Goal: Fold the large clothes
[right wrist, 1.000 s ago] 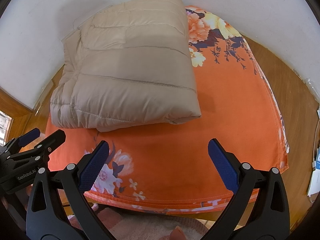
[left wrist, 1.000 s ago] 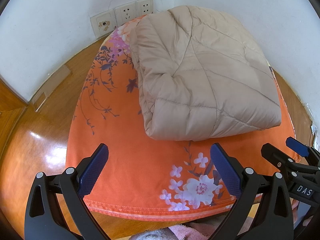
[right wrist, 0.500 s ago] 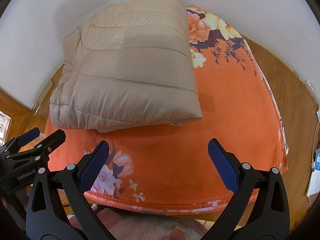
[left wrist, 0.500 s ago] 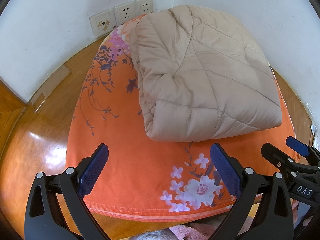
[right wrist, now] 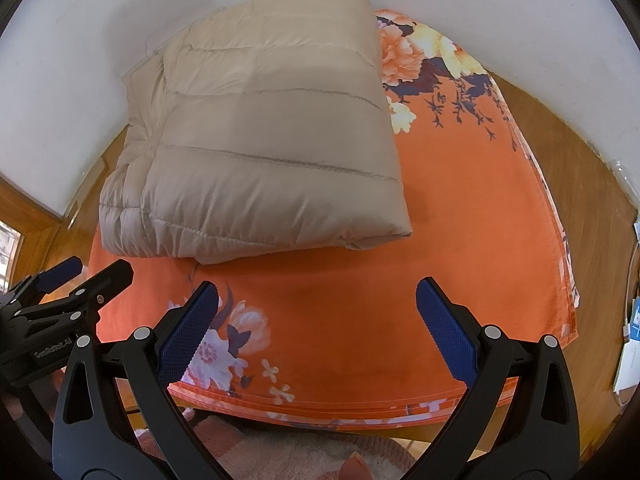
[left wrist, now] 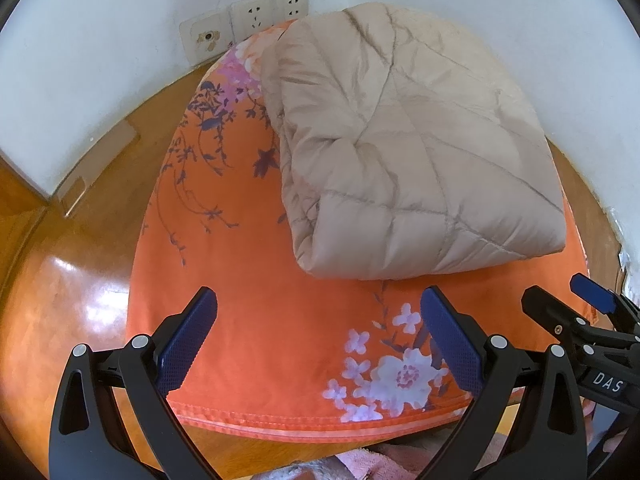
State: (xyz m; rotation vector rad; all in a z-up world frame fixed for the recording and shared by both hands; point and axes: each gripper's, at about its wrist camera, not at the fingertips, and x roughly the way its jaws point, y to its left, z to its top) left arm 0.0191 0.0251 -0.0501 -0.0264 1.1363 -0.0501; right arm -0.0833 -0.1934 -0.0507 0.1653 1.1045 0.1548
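Puffy beige quilted jacket [left wrist: 412, 152], folded into a thick slab, lies on smooth orange floral cloth [left wrist: 256, 304], apparently over a counter; left tongs [left wrist: 318, 342] and right tongs [right wrist: 316, 338] wide, empty.

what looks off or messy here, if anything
Little stands out. The folded jacket lies neat on the orange cloth. One wall outlet has a brownish, scorched-looking mark around its hole. Both grippers are open and hold nothing.
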